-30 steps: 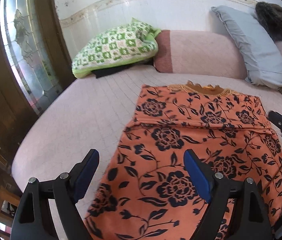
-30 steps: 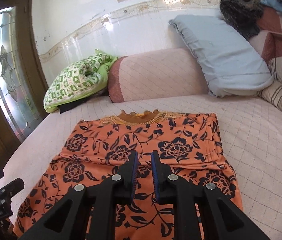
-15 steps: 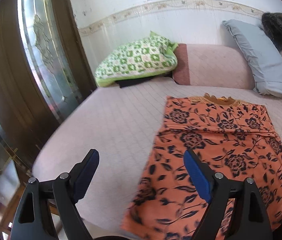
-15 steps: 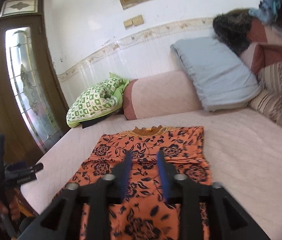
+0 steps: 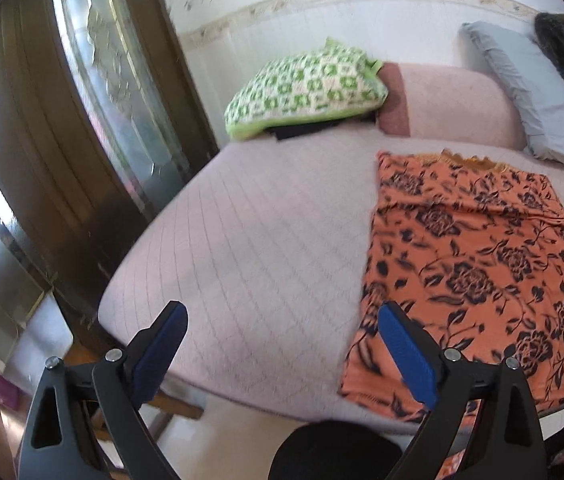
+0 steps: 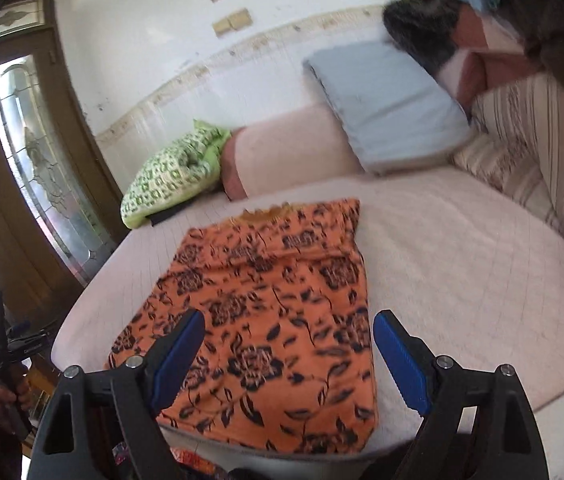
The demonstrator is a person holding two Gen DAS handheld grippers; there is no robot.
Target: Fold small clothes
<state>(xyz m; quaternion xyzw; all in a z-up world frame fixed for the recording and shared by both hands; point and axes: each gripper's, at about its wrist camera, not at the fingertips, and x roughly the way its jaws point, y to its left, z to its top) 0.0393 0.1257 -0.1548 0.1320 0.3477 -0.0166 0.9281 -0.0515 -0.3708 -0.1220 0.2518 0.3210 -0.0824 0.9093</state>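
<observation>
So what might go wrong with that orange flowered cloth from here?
Its near end hangs over the bed's edge, so a careless tug might pull the orange cloth off. Both tools, left and right, are open and empty; the next grab may catch just one layer.

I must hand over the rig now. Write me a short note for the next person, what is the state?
Left claw: open, empty, over bare bed, left of the orange floral garment.
Right claw: jaws have just been opening, nothing between them, above the garment's near end.
Done: garment lies flat, sides apparently folded in.
Left: probably fold near end toward the collar.
</observation>
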